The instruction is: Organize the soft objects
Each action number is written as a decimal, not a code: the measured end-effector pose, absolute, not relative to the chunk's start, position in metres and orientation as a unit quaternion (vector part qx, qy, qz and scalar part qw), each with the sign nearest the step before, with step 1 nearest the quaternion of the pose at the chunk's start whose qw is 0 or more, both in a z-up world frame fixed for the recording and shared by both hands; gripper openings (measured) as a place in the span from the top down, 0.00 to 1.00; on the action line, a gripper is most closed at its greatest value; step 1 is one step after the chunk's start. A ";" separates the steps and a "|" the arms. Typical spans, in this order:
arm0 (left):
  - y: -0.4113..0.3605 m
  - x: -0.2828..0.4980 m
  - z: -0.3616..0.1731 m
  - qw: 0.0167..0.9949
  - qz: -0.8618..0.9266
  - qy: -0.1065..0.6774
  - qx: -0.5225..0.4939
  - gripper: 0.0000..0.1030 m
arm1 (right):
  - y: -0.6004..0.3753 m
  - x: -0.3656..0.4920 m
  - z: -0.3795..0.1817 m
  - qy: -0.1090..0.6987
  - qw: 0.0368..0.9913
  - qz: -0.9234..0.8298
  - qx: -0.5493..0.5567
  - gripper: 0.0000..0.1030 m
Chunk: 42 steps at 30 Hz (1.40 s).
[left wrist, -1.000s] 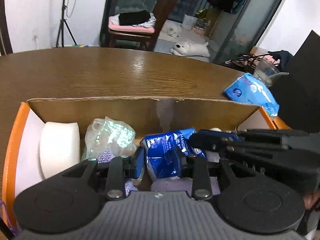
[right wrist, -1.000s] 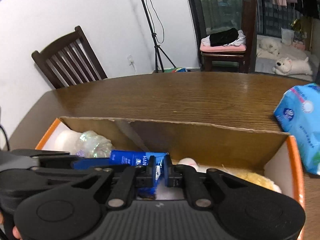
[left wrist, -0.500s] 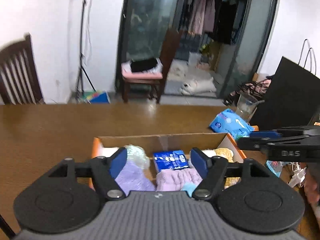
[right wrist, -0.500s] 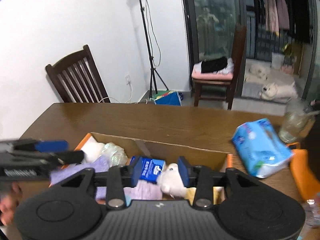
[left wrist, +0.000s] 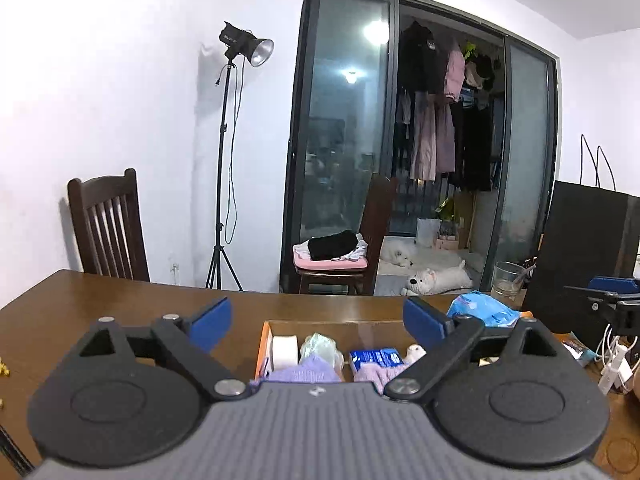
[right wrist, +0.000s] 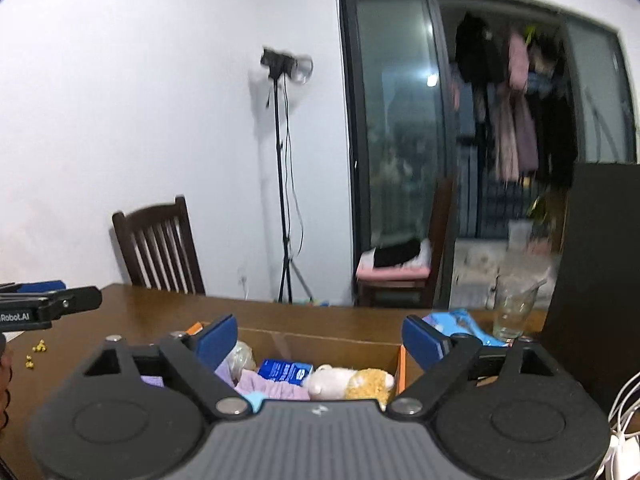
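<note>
Hovering above the near side of the box (left wrist: 262, 344), both grippers are empty and their jaws are opening wide; nothing sits between the blue pads. Left gripper (left wrist: 318, 320) looks over the box: white roll (left wrist: 285, 350) far left, clear bag (left wrist: 320, 346), blue pack (left wrist: 374, 358), purple knits (left wrist: 308, 372) nearest. Right gripper (right wrist: 320, 336) sees the same box with the plush toy (right wrist: 348, 382) at its right end, just ahead. One soft item is outside: blue tissue pack (right wrist: 456, 322) on the table (right wrist: 300, 314), ahead and right of the right gripper, beside a glass (right wrist: 512, 312). Likely next step: fetch it. Use the right gripper, approach level, pinch across the short side, squeeze lightly, steer clear of the glass. Drop it in any gap; the box looks nearly full.
</note>
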<state>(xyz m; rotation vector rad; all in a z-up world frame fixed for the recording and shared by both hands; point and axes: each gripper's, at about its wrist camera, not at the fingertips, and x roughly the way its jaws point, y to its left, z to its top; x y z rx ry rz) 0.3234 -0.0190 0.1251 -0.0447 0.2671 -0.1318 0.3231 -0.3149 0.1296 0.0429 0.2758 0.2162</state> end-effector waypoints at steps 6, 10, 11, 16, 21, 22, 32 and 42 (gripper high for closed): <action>-0.022 0.282 0.118 0.991 -0.047 0.124 -0.007 0.07 | -0.314 0.291 0.120 0.126 0.987 0.089 0.042 0.11; -0.016 0.233 0.108 0.991 -0.037 0.131 -0.010 0.01 | -0.318 0.254 0.109 0.129 0.986 0.084 0.060 0.11; -0.014 0.219 0.104 0.990 -0.037 0.137 -0.016 0.00 | -0.320 0.241 0.104 0.123 0.987 0.081 0.063 0.11; -0.006 0.156 0.076 0.990 -0.035 0.134 -0.016 0.00 | -0.317 0.178 0.076 0.103 0.992 0.067 0.032 0.09; -0.013 0.082 0.042 0.994 -0.011 0.110 -0.008 0.00 | -0.305 0.114 0.045 0.113 0.991 0.067 0.029 0.08; -0.014 0.069 0.036 0.993 -0.009 0.113 -0.012 0.00 | -0.302 0.100 0.037 0.120 0.990 0.071 0.039 0.08; -0.026 -0.004 0.023 0.994 -0.022 0.105 0.024 0.00 | -0.275 0.006 -0.003 0.149 0.983 0.099 0.046 0.03; -0.027 -0.001 0.031 0.995 -0.030 0.097 0.010 0.00 | -0.270 0.002 0.006 0.126 0.986 0.098 0.048 0.03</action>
